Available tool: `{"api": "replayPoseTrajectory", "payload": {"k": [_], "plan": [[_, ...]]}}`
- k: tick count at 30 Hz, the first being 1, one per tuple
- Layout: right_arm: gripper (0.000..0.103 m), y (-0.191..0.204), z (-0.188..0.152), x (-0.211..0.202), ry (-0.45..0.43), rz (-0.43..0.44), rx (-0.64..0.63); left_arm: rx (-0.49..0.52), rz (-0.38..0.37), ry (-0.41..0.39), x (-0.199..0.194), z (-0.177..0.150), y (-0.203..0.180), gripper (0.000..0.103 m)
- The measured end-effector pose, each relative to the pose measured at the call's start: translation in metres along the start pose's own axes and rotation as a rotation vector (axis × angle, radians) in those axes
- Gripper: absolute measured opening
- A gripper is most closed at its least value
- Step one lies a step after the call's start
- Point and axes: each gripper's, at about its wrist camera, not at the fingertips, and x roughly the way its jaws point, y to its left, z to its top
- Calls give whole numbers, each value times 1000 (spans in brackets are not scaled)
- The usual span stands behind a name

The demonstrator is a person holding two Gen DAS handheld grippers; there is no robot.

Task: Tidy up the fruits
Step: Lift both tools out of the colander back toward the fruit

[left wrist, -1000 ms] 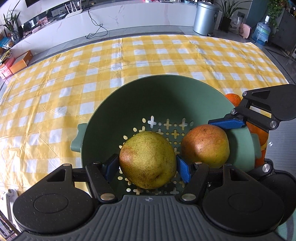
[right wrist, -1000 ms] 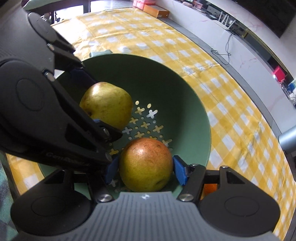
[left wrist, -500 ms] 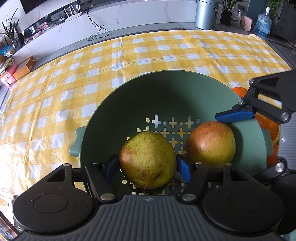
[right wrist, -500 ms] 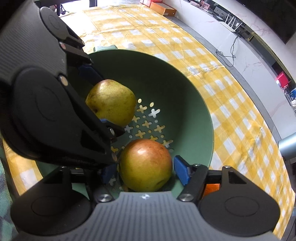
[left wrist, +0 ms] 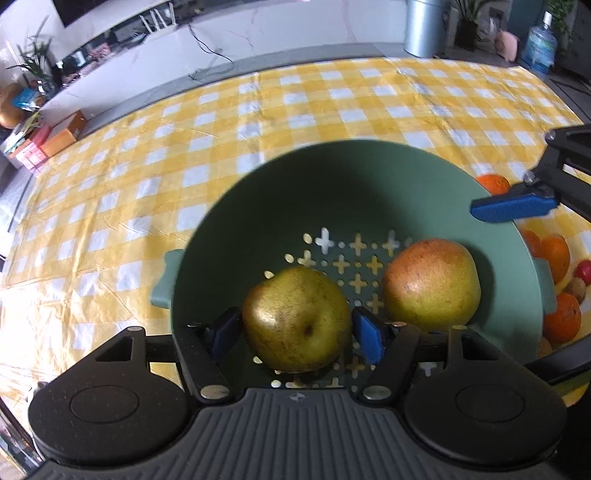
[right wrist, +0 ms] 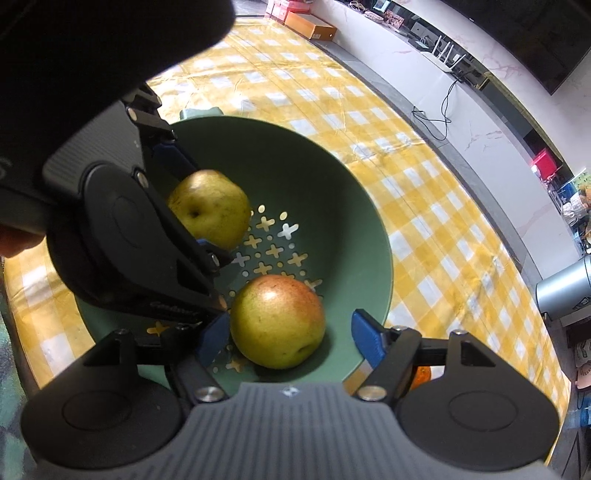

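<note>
A green colander (left wrist: 369, 177) stands on the yellow checked cloth and holds two fruits on its perforated bottom. The yellow-green pear (left wrist: 295, 317) lies between the pads of my left gripper (left wrist: 297, 336), whose jaws are opening; a thin gap shows at the right pad. The red-blushed pear (right wrist: 277, 321) lies between the pads of my right gripper (right wrist: 291, 339), also opening, with a clear gap on its right side. In the right wrist view the left gripper (right wrist: 190, 199) straddles the yellow-green pear (right wrist: 210, 206) inside the colander (right wrist: 295, 155). One blue right fingertip (left wrist: 513, 210) shows over the colander's rim.
Several oranges (left wrist: 554, 254) and a small red fruit (left wrist: 583, 271) lie just right of the colander. An orange (right wrist: 423, 374) peeks out under my right gripper. The checked cloth (left wrist: 184, 147) spreads far and left. A metal bin (left wrist: 424, 26) stands beyond the cloth.
Both grippers' jaws have widened around their pears. The right pad has come off the red-blushed pear. The right gripper has drifted right and up in the left wrist view.
</note>
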Motion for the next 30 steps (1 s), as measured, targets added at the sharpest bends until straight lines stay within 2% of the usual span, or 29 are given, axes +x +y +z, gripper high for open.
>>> {"api": "replayPoseTrajectory", "payload": {"k": [4, 10, 16, 22, 30], "plan": [[72, -3, 0, -5, -21, -8, 26, -4, 32, -64, -15, 4, 1, 85], [73, -8, -4, -15, -58, -60, 89, -14, 34, -114, -36, 4, -1, 85], [73, -16, -18, -35, -114, -105, 197, -40, 5, -185, -64, -1, -10, 85], [73, -23, -45, -64, -164, -144, 321, -33, -29, -249, -90, -10, -28, 85], [74, -26, -111, -105, -217, -177, 483, -8, -102, -322, -114, -28, -61, 85]]}}
